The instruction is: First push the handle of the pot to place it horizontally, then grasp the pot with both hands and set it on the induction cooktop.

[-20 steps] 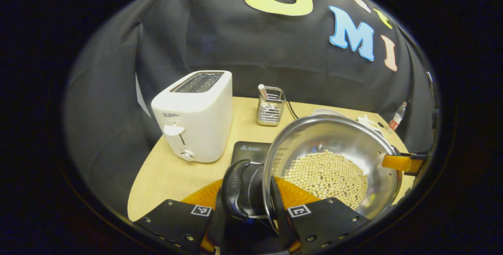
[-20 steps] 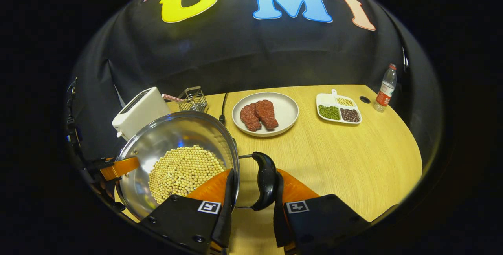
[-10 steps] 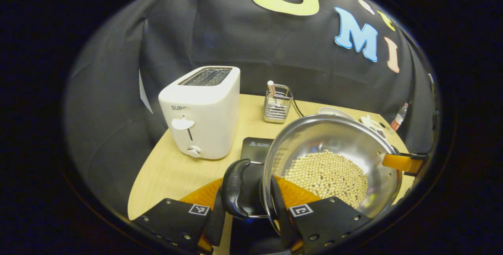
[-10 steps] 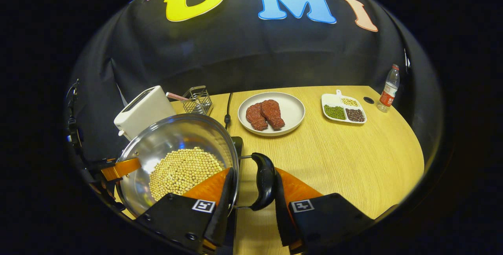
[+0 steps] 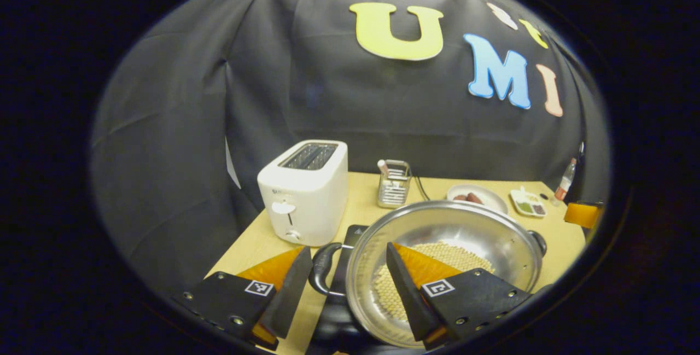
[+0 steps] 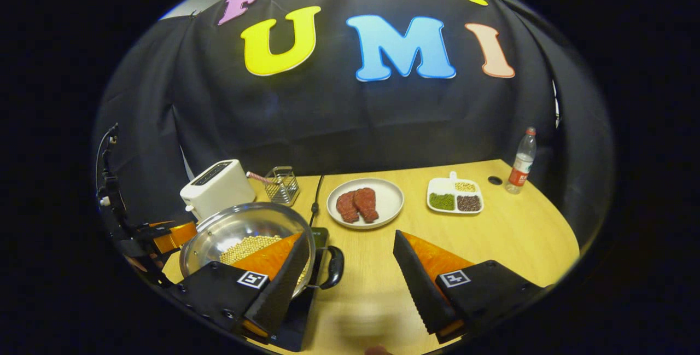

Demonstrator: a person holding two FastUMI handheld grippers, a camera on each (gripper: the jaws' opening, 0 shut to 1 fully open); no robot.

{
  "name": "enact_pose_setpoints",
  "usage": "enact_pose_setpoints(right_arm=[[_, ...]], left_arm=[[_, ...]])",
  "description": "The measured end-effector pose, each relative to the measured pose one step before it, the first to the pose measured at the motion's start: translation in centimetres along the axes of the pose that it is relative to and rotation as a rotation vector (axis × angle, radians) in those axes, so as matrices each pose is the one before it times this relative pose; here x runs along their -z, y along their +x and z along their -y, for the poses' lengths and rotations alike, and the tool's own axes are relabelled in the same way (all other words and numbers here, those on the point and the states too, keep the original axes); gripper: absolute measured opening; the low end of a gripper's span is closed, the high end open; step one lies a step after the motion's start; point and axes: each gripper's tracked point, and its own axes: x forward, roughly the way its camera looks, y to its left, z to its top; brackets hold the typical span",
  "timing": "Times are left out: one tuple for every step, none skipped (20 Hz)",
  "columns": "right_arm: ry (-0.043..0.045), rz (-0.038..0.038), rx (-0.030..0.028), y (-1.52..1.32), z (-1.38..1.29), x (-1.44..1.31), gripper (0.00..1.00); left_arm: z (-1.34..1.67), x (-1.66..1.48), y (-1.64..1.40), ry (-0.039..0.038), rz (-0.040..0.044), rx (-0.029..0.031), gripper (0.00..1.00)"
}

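Both grippers are spread wide and hold nothing: the left gripper (image 5: 344, 284) straddles the near handle (image 5: 319, 268) of the pot (image 5: 443, 245) without touching it, the right gripper (image 6: 350, 267) likewise. The pot, holding beans, sits level on the induction cooktop (image 6: 298, 311), handles pointing sideways. A toaster (image 5: 304, 191) stands beyond.

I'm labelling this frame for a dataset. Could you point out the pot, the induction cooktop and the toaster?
pot (image 6: 229, 226): right gripper view, bare inner steel wall.
induction cooktop (image 6: 320, 233): right gripper view, black back corner beside the pot.
toaster (image 5: 306, 199): left gripper view, white front face.
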Motion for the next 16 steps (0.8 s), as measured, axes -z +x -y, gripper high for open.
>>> enact_pose_setpoints(right_arm=[[0.00168,0.02782,0.00348,-1.02,1.108,-0.899,0.98],[-0.00027,0.0288,0.00981,-0.975,1.375,-0.817,0.98],[-0.00086,0.02987,0.00696,-0.934,1.285,-0.867,0.98],[-0.00124,0.02565,0.0059,-0.999,1.144,-0.771,0.98],[-0.00528,0.01938,0.00611,-0.917,1.279,-0.659,0.98],[-0.00799,0.01335,0.00656,-0.992,1.323,-0.334,0.98],[-0.00814,0.01389,0.00243,-1.039,1.158,-0.456,0.98],[-0.00681,0.01737,0.00233,-0.972,1.094,-0.52,0.98],[-0.00544,0.01782,0.00111,-0.918,1.062,-0.498,0.98],[-0.0056,0.01548,-0.00228,-1.004,0.993,-0.36,0.98],[-0.00514,0.01404,-0.00135,-1.018,1.01,-0.381,0.98],[-0.00416,0.01487,-0.00157,-0.939,1.004,-0.286,0.98],[-0.00207,0.01355,-0.0001,-1.101,1.103,-0.432,0.98],[0.00037,0.01377,0.0005,-1.072,0.985,-0.308,0.98],[0.00031,0.01318,-0.00229,-1.1,0.936,-0.351,0.98],[-0.00181,0.01401,-0.00016,-1.123,0.981,-0.339,0.98]], left_arm=[[1.024,-1.129,-1.058,0.00292,0.03509,0.00018,0.83],[0.952,-1.023,-1.001,0.01146,0.02637,-0.00203,0.83],[1.153,-0.792,-0.953,0.0121,0.01691,0.00276,0.8],[1.275,-0.835,-0.933,0.00892,0.01355,0.00512,0.8],[1.469,-0.913,-0.84,0.00181,0.016,0.00429,0.82],[1.323,-0.983,-1.043,-0.00317,0.01952,0.00552,0.82],[1.564,-0.967,-1.045,-0.00504,0.01945,0.00693,0.82],[1.522,-0.93,-1.121,-0.00399,0.02177,0.00789,0.82],[1.432,-0.906,-1.209,-0.00302,0.02138,0.00732,0.82],[1.399,-0.766,-1.186,-0.00475,0.02059,0.00361,0.82],[1.366,-0.548,-1.085,-0.00694,0.01678,0.00377,0.8],[1.266,-0.846,-1.33,-0.00897,0.02,0.00386,0.81],[1.312,-0.558,-1.446,-0.00883,0.01616,0.00054,0.82],[1.268,-0.561,-1.321,-0.00761,0.01654,0.00133,0.8],[1.298,-0.517,-1.31,-0.00427,0.01558,0.0019,0.8],[1.116,-0.532,-1.421,-0.00032,0.015,0.00319,0.8]])
